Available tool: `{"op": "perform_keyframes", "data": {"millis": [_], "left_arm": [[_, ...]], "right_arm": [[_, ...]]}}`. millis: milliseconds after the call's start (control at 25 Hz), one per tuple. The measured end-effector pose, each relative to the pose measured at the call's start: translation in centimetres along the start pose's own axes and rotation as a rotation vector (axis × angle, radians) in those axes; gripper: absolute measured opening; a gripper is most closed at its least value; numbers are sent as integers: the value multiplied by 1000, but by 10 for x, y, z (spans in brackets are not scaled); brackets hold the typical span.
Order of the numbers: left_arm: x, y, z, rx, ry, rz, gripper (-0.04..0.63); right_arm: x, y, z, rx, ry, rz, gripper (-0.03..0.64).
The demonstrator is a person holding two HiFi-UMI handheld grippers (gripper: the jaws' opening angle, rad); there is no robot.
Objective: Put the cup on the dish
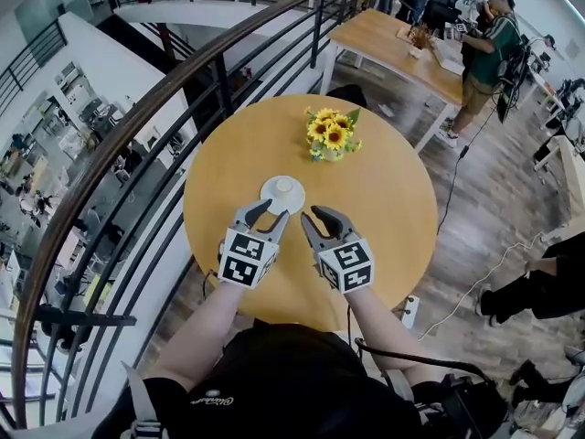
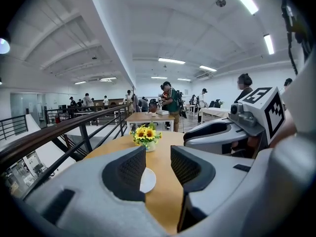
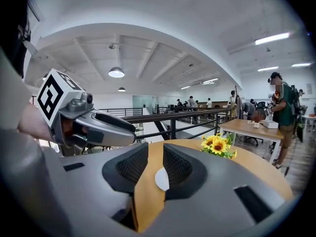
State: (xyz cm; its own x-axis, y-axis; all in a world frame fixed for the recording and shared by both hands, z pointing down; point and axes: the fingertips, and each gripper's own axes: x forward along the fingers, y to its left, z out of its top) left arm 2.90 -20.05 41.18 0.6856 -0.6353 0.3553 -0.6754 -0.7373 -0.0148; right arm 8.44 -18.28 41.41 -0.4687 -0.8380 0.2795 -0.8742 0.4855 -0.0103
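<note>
A small white cup [image 1: 284, 187] stands upright on a white dish [image 1: 271, 199] in the middle of the round wooden table [image 1: 384, 199]. My left gripper [image 1: 267, 216] hovers just in front of the dish, open, with nothing between its pads. In the left gripper view, the left gripper [image 2: 158, 164] has the dish [image 2: 147, 179] partly behind its left pad, and the cup is hidden. My right gripper [image 1: 313, 216] sits beside it, right of the dish, shut and empty. The right gripper view has the right gripper [image 3: 155, 164] in front of the dish [image 3: 160, 179], which peeks out between its pads.
A vase of sunflowers [image 1: 332, 133] stands on the table behind the dish. A dark metal railing [image 1: 183, 90] curves along the table's left side. Farther back stands a rectangular wooden table [image 1: 402, 44] with a person [image 1: 484, 53] beside it. A cable runs across the floor at right.
</note>
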Motion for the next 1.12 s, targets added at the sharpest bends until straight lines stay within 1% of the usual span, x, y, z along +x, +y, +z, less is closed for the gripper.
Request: {"op": "perform_keyframes", "data": {"millis": [40,120,240,440,800,1120], "left_arm": [[0,-2,2,5,-7,-1,160],[0,-5,6,18,-19,1,117],[-1,-9,10,26,-33,-2,102],[-4,-12,10,25,-38,0,101],[-7,-2,9,10,-41,24,101],[-7,-4,8,8,-41,23,102]], "right_arm": [[-2,-2,3,3,-9,-7,95],[-5,-5,10,5,-28,-19,89],[-6,-6,17,-5,-41,-22,86],[-6,-3,18,-8,-44,-18,86],[2,3,19,-16,-38,9,86],[0,4,17,-16,-31,16,86]]}}
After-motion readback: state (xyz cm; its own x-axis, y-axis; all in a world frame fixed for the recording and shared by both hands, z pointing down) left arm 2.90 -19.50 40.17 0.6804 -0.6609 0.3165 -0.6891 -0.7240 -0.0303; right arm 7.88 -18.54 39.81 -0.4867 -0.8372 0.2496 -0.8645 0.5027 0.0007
